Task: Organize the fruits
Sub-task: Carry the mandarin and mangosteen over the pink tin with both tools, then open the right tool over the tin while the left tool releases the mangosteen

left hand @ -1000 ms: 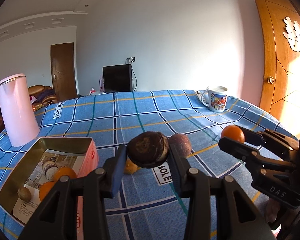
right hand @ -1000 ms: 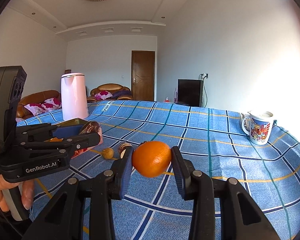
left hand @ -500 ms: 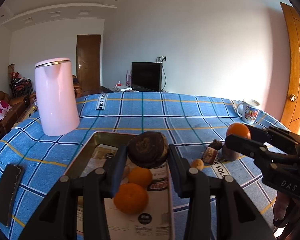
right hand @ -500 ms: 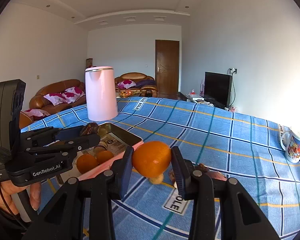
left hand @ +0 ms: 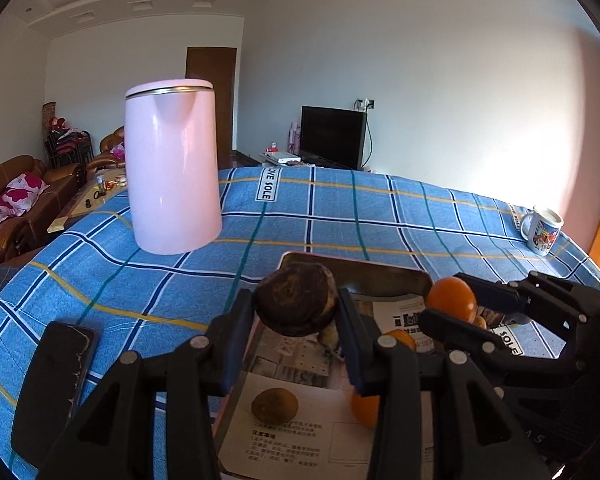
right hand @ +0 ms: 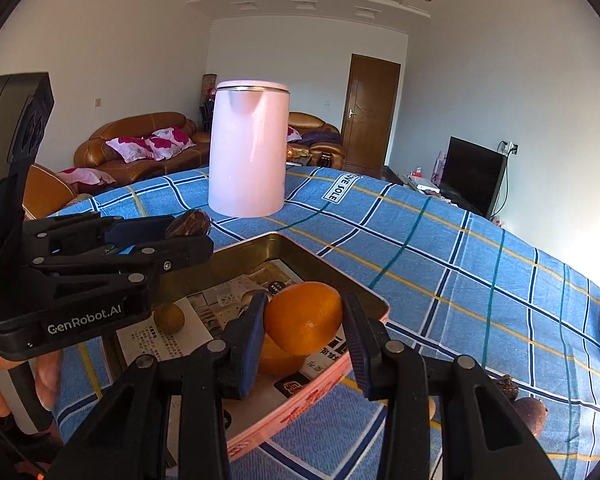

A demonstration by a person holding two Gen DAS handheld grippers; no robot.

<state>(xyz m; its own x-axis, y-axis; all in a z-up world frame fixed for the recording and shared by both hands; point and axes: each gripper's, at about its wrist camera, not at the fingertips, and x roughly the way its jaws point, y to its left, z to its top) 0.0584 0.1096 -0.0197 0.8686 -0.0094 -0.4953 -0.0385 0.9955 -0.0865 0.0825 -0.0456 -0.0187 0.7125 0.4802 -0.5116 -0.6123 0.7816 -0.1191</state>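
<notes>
Fruits are going into the tin [right hand: 332, 276]: the left gripper [left hand: 296, 316] is gripping a dark brown fruit [left hand: 296, 304] and the right gripper [right hand: 303, 330] an orange [right hand: 304, 322], both hanging above the tin. Next, each probably needs lowering, then releasing beside the fruit inside.

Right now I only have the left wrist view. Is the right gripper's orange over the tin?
Observer: Yes. The right wrist view shows the right gripper shut on the held orange, above the right side of the tin.
Operator: Anything under it?
Observer: Another orange lies in the tin right below it.
Operator: Any fruit outside the tin?
Observer: At least one dark round fruit sits on the cloth, right of the tin.
</notes>
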